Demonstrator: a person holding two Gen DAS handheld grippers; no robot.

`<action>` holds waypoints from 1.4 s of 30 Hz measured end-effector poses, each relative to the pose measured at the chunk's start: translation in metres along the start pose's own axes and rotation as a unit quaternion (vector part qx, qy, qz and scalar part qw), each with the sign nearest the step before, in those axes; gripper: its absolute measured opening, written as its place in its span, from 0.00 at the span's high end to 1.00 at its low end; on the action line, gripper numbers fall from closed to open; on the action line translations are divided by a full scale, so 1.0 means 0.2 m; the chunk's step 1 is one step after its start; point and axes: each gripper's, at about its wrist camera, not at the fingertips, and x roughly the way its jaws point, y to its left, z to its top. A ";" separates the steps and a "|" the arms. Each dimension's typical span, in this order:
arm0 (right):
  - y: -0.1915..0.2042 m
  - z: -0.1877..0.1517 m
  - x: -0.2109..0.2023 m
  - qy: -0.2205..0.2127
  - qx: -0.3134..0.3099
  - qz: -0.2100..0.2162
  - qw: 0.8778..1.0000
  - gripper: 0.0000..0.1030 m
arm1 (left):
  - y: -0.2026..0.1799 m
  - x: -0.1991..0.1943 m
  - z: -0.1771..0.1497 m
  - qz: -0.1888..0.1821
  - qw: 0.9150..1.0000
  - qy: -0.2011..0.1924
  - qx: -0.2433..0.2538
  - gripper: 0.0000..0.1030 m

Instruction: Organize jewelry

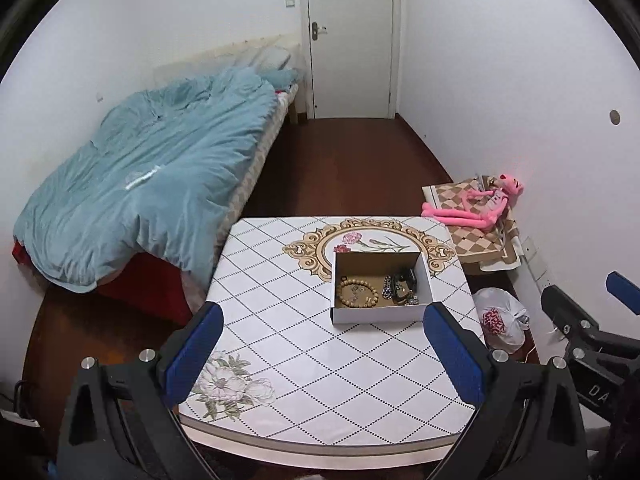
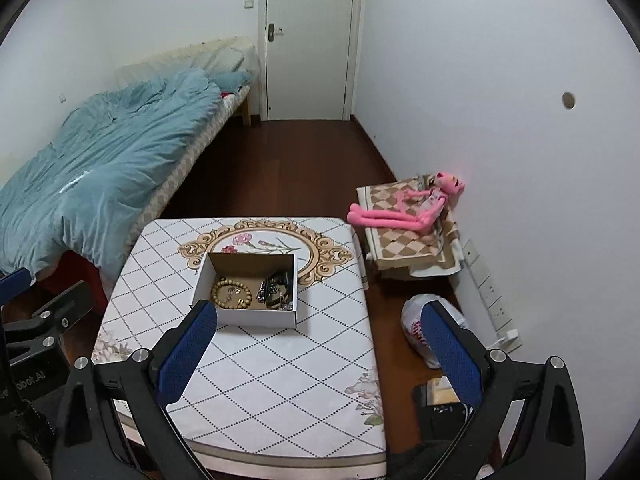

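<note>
A white cardboard box [image 1: 382, 314] stands open on the patterned table [image 1: 304, 360]. Inside lie a wooden bead bracelet [image 1: 356, 291] on the left and a pile of dark and silver jewelry [image 1: 402, 286] on the right. The box also shows in the right wrist view [image 2: 256, 318], with the bracelet [image 2: 231, 293] and the jewelry pile [image 2: 276, 290]. My left gripper [image 1: 322, 354] is open and empty, held above the table's near part. My right gripper [image 2: 316, 354] is open and empty, above the table's right edge.
A bed with a blue duvet [image 1: 152, 184] stands left of the table. A pink plush toy [image 1: 476, 208] lies on a checkered stool at the right wall. A white plastic bag [image 1: 502, 316] sits on the wooden floor beside the table. A closed door [image 1: 348, 36] is at the back.
</note>
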 end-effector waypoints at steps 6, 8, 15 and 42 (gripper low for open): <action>0.00 0.00 -0.15 -0.016 -0.003 -0.004 1.000 0.00 | 0.03 -0.09 -0.02 -0.005 1.000 -0.003 -0.009 0.01; 0.00 0.00 -0.17 -0.015 -0.001 -0.002 1.000 0.00 | 0.03 -0.10 -0.02 -0.003 1.000 -0.003 -0.010 0.01; -0.03 0.02 -0.13 -0.003 0.004 -0.006 1.000 0.00 | 0.03 -0.02 0.01 -0.003 1.000 0.013 -0.014 0.01; 0.00 0.16 0.46 0.086 -0.001 -0.010 0.996 0.00 | -0.03 0.40 0.13 0.007 0.996 0.085 -0.004 0.01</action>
